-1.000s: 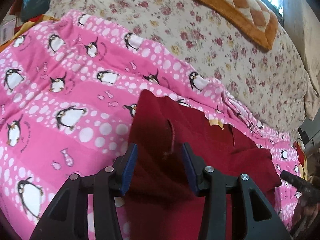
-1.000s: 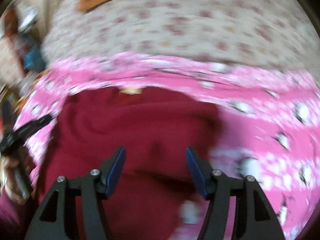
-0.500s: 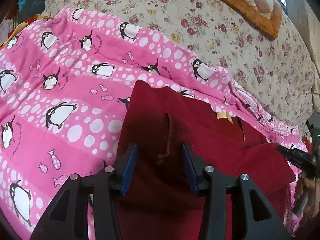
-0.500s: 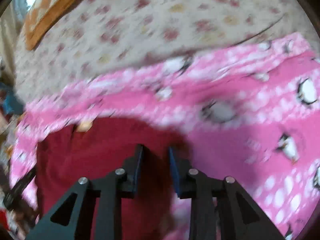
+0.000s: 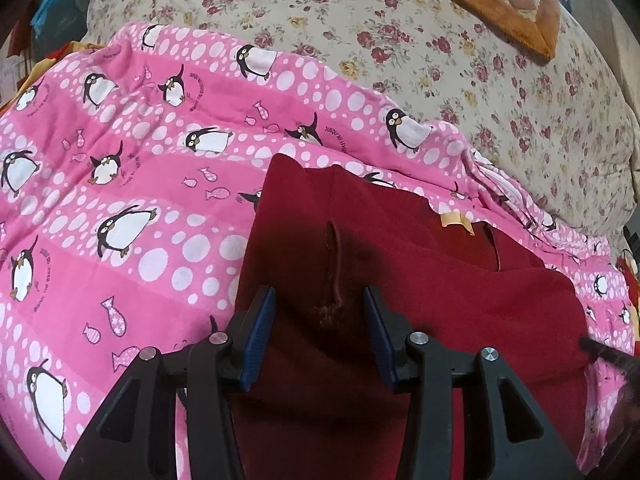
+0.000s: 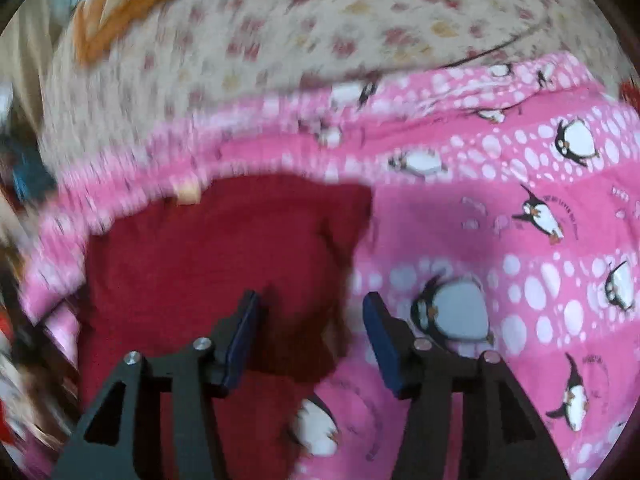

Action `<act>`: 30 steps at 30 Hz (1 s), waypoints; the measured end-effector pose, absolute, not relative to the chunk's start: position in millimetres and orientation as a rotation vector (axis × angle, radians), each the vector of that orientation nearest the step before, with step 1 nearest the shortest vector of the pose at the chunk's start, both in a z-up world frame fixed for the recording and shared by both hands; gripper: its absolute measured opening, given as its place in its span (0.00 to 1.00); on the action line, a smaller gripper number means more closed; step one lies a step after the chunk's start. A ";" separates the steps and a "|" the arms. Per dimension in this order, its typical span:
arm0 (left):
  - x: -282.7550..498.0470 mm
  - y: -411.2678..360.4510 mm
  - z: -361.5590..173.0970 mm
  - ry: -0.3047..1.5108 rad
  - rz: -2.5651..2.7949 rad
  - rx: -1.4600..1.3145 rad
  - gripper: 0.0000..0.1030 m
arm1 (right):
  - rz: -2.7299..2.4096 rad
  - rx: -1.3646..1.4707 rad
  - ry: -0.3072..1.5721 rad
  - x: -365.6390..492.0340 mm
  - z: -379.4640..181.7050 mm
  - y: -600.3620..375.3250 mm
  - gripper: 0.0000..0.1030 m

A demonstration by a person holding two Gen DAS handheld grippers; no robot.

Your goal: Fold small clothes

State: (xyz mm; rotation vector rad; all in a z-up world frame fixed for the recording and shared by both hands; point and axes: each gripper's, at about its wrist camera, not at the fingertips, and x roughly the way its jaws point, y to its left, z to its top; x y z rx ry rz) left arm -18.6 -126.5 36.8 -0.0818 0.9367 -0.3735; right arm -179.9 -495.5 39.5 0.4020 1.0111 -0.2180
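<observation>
Since half a second ago my right gripper (image 6: 310, 332) has dropped closer, jaws just reopened, spread over the red garment's (image 5: 400, 280) edge. Left gripper (image 5: 320, 330) jaws part-spread astride its drawstring (image 5: 334, 268), not pinching. Garment lies on penguin blanket (image 5: 120, 184).

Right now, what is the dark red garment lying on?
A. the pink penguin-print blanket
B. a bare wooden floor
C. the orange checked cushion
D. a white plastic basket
A: the dark red garment is spread on the pink penguin-print blanket, which shows past its edges in both wrist views.
</observation>
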 end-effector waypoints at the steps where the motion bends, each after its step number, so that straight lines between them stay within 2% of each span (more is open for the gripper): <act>1: -19.5 -126.6 37.0 0.936 -0.373 -0.079 0.24 | -0.244 0.330 1.046 -180.2 34.1 -488.2 0.39; 10: -27.0 -126.7 41.6 0.925 -0.366 -0.047 0.24 | -0.284 0.345 1.000 -206.9 52.7 -484.5 0.40; 12: -29.7 -126.2 43.3 0.919 -0.365 -0.040 0.24 | -0.275 0.348 0.980 -210.9 60.8 -480.4 0.43; 14: -32.0 -126.2 44.4 0.914 -0.362 -0.031 0.24 | -0.267 0.337 0.973 -212.6 66.1 -474.9 0.55; 16: -35.7 -126.4 46.0 0.908 -0.360 -0.020 0.24 | -0.265 0.331 0.974 -208.9 66.4 -469.1 0.57; 23: -48.3 -121.8 49.0 0.908 -0.364 0.000 0.24 | -0.337 0.334 1.056 -197.6 36.5 -474.5 0.57; 30: -67.2 -114.0 56.1 0.917 -0.390 0.006 0.24 | -0.304 0.361 1.021 -228.9 57.6 -471.4 0.57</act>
